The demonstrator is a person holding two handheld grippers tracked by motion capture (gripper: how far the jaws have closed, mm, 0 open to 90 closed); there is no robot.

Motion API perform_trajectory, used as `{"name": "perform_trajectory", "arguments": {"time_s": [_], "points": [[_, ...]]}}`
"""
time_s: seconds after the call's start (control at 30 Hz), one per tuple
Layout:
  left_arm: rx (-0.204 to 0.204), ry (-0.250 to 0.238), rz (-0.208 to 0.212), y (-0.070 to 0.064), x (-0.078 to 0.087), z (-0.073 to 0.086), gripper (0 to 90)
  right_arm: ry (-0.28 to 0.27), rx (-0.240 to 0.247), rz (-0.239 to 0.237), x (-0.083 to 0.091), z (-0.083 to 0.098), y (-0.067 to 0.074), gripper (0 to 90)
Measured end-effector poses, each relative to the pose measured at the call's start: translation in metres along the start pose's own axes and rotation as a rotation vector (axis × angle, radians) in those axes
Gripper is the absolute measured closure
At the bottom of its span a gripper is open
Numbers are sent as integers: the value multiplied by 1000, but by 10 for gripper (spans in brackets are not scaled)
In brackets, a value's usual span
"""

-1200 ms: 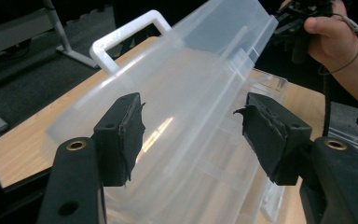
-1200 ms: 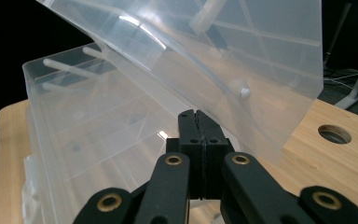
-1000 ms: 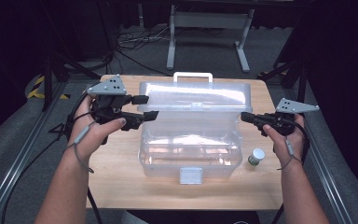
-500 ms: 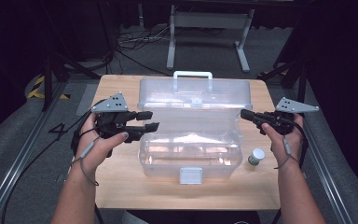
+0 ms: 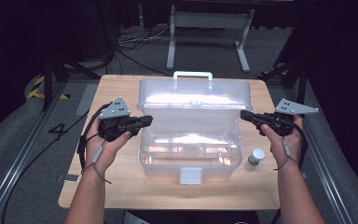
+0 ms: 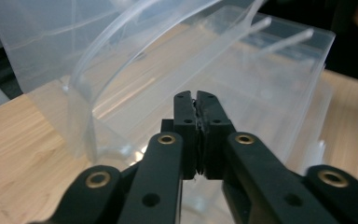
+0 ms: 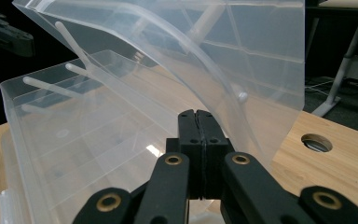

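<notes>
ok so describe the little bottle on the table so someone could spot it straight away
Start at the wooden table and find the big clear plastic box in its middle. Just right of the box's front corner, near the right hand, stands the small bottle: green-bodied, white-capped, the only small, coloured thing there.

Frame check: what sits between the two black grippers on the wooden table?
In the high view, the clear plastic storage box with its raised lid lies between the left gripper and the right gripper, spanning the stretch.

Open storage box (image 5: 189, 140) mid-table (image 5: 121, 191), small bottle (image 5: 256, 156) just right of it, one tool at each side.
</notes>
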State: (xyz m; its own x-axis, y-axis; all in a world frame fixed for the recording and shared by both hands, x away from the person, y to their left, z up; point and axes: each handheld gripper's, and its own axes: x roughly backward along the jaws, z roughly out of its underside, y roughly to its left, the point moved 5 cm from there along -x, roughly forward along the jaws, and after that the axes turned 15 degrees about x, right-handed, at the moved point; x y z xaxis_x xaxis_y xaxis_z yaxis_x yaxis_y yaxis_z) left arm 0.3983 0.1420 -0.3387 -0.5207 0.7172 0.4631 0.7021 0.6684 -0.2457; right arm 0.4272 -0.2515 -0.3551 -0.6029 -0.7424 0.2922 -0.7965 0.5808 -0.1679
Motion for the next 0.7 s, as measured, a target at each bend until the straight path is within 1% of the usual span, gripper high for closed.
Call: {"name": "perform_trajectory", "arguments": {"time_s": [0.03, 0.07, 0.1, 0.17, 0.2, 0.33, 0.37, 0.43, 0.5, 0.6, 0.7], "points": [[7, -7, 1, 1, -1, 0, 891, -2, 2, 2, 0, 0, 1, 900], [19, -31, 13, 3, -3, 0, 895, -1, 1, 3, 0, 1, 1, 900], [24, -40, 16, 4, -5, 0, 898, -3, 2, 1, 0, 1, 2, 900], [34, -56, -2, 7, -8, 0, 899, -2, 2, 0, 1, 2, 2, 900], [49, -65, -2, 8, -9, -1, 899, -1, 2, 0, 1, 2, 3, 900], [79, -119, -24, 12, -6, -2, 900, 9, 14, 5, 2, 3, 5, 900], [87, -123, -23, 12, -5, -3, 900, 9, 14, 3, 2, 3, 6, 900], [80, -134, -33, 13, -4, -3, 900, 2, 13, 0, 2, 3, 7, 900], [72, -132, -45, 13, -4, -3, 900, 7, 12, 7, 3, 4, 8, 900], [69, -127, -49, 14, -2, -3, 900, 10, 13, 9, 5, 4, 9, 900], [71, -129, -52, 14, -1, -4, 900, 35, 13, 17, 9, 5, 12, 891]]}}
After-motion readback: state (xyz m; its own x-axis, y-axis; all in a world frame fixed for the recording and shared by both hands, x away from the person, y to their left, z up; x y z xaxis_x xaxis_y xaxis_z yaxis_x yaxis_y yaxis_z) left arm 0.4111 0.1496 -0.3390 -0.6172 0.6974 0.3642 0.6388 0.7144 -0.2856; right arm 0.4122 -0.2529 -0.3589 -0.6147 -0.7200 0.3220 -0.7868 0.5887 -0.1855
